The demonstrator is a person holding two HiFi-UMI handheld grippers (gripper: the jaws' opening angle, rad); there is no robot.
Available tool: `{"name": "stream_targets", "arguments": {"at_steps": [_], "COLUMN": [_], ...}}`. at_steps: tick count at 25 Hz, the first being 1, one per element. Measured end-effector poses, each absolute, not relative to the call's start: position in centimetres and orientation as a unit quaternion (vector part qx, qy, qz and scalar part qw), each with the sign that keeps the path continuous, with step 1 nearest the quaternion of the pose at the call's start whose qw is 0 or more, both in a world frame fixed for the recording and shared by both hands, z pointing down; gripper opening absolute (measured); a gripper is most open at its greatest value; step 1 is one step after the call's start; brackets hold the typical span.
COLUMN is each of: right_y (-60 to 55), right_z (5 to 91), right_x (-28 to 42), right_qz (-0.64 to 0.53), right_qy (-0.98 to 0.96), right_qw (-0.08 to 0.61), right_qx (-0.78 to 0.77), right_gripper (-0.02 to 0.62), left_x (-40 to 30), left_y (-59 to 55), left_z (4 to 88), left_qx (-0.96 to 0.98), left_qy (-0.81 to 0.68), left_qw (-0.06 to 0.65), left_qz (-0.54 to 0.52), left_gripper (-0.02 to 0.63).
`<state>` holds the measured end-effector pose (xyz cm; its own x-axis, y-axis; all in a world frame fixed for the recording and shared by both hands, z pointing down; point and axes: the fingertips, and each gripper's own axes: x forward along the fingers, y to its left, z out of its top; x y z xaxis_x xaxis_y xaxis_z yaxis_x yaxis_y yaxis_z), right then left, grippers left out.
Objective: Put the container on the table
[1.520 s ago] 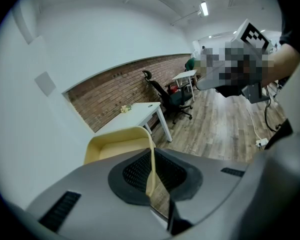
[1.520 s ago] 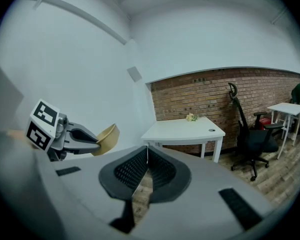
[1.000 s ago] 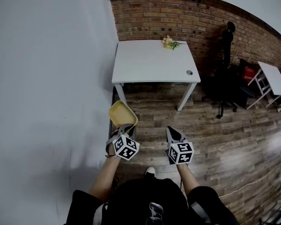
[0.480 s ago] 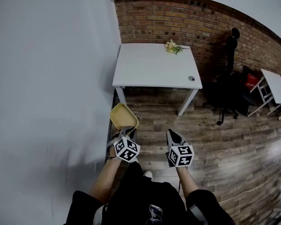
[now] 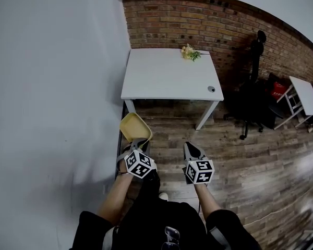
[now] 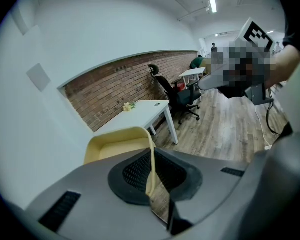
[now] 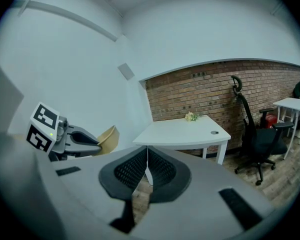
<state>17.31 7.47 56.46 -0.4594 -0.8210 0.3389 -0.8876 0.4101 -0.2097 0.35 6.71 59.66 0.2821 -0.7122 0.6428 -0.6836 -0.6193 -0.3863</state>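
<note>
Container [image 5: 135,127], yellow and shallow, is clamped by one side wall between the jaws of the left gripper [image 5: 139,141]. The rest of it juts out ahead of them, held in the air above the wooden floor [image 5: 240,160]. The white tabletop [image 5: 167,74] lies well beyond the jaws, with a small bunch of flowers [image 5: 189,52] at its far edge. The right gripper [image 5: 192,150] has its jaws pressed together on nothing. In the left gripper view the jaws hide the container's near end.
</note>
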Motion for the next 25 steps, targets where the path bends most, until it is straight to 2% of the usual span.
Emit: {"name": "stream_targets", "arguments": {"at_steps": [25], "right_y": [-13.6], "right_z": [55.7], "right_x": [12.0], "right_qz": [0.184], "right_qy": [-0.818], "right_qw": [0.109], "right_qx": [0.534], "right_gripper": [0.023], "left_x": [-4.6], "left_y": [-15.4], "left_z": [60.1], "left_qx": [-0.818], "left_qy": [0.400], "left_qw": [0.014], "left_qz": [-0.414], "left_gripper": [0.029]}}
